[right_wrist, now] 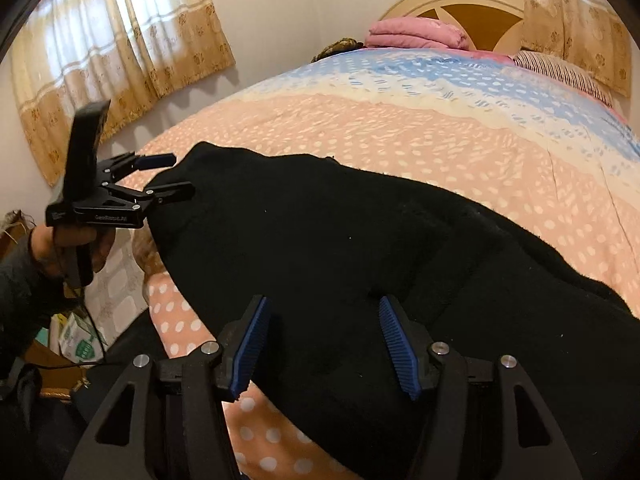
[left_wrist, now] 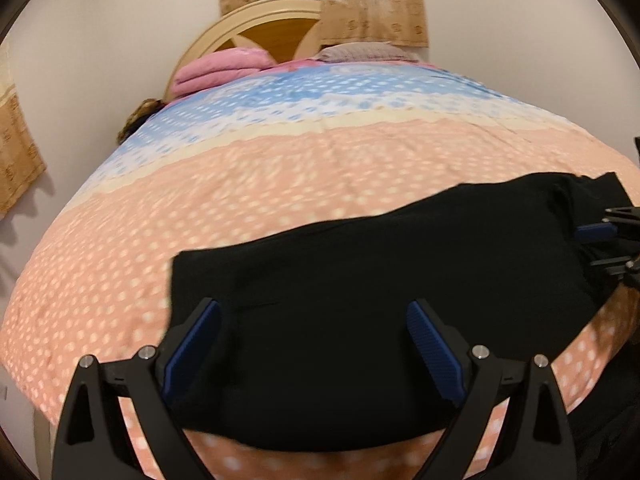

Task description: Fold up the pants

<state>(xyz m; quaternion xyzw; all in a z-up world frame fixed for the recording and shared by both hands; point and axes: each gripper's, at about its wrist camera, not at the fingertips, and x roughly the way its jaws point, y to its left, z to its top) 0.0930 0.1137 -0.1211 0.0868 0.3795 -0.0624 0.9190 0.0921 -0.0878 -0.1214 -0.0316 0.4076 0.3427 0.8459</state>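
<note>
Black pants (left_wrist: 360,292) lie flat across the near edge of the bed, also filling the right wrist view (right_wrist: 340,248). My left gripper (left_wrist: 314,308) is open, its blue pads spread over the left end of the pants, just above the cloth. It also shows in the right wrist view (right_wrist: 180,174), open at the pants' far left edge. My right gripper (right_wrist: 322,306) is open over the near part of the pants. It shows at the right edge of the left wrist view (left_wrist: 600,246), at the pants' right end. Neither gripper holds cloth.
The bed has a pink and blue dotted cover (left_wrist: 280,184). Folded pink bedding (left_wrist: 220,68) and a pillow (left_wrist: 360,52) lie by the headboard (left_wrist: 260,28). Curtains (right_wrist: 120,48) hang on the walls. Boxes and bags (right_wrist: 76,336) sit on the floor left of the bed.
</note>
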